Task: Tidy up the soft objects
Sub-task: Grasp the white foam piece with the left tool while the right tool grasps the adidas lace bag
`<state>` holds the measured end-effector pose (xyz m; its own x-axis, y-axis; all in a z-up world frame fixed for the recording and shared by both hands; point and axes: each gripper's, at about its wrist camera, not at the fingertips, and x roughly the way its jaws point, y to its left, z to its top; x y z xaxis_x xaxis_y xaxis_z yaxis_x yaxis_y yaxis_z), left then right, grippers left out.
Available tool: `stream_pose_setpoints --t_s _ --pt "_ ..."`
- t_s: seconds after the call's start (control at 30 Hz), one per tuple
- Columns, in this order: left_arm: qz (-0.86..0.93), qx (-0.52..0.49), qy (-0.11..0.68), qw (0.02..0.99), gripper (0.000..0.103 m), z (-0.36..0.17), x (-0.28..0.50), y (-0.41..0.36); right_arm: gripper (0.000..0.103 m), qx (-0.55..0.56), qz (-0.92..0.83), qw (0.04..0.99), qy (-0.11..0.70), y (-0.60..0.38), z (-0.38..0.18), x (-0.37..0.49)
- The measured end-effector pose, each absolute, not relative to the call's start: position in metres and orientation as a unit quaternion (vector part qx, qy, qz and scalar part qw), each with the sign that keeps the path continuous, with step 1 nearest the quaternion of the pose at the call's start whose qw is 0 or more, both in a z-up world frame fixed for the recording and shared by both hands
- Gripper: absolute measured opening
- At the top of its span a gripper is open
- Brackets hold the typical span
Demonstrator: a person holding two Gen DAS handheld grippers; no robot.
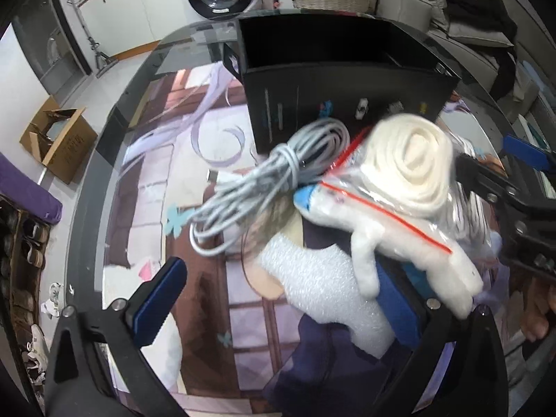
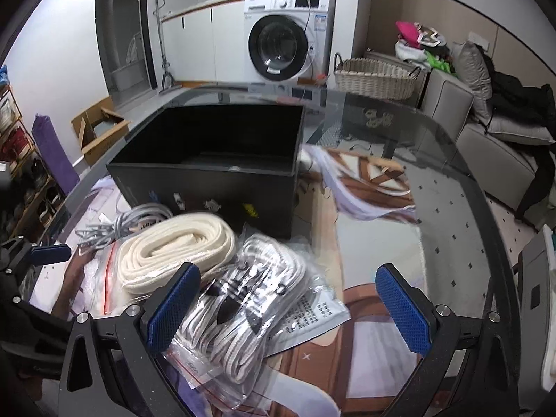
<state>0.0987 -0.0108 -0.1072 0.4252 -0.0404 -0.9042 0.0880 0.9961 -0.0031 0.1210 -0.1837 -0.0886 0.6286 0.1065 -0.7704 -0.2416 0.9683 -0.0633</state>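
Directly between the spread jaws of the left gripper (image 1: 278, 302) lies a white foam sheet (image 1: 323, 292), with a white plush toy (image 1: 410, 253) draped over the right-hand jaw side; neither is pinched. Beyond the plush, a cream rope coil (image 1: 413, 166) sits in a clear zip bag with a red seal, and a grey cable bundle (image 1: 264, 177) lies just ahead of the jaws to the left.

The right gripper (image 2: 288, 305) also has its jaws wide apart and holds nothing. A bagged set of grey-white cords (image 2: 250, 299) rests against the left jaw, extending into the gap.

Ahead of both pairs of jaws stands the black box (image 2: 215, 187), open at the top. Its interior reads as dark and, as far as can be seen, empty.

Assessment: sorting appears barely begun. All soft items visible remain piled on the glass worktop (image 2: 434, 215) in front of the box; none is seen inside it. Every item is left to transfer, judging the box to be the destination.
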Motion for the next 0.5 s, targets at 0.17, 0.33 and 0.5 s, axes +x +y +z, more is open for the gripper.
stream_pose_setpoints --t_s 0.17,0.33,0.5 --pt "-0.054 0.022 0.538 0.841 0.101 -0.106 0.084 -0.008 0.098 -0.076 0.117 0.879 0.455 -0.179 -0.106 0.122" --pt "-0.085 0.038 0.541 0.836 0.068 -0.101 0.078 -0.02 0.061 -0.055 0.159 0.862 0.478 -0.182 -0.112 0.121" --pt "-0.113 0.064 0.547 0.827 0.045 -0.101 0.076 -0.027 0.047 -0.081 0.175 0.856 0.48 -0.181 -0.109 0.11"
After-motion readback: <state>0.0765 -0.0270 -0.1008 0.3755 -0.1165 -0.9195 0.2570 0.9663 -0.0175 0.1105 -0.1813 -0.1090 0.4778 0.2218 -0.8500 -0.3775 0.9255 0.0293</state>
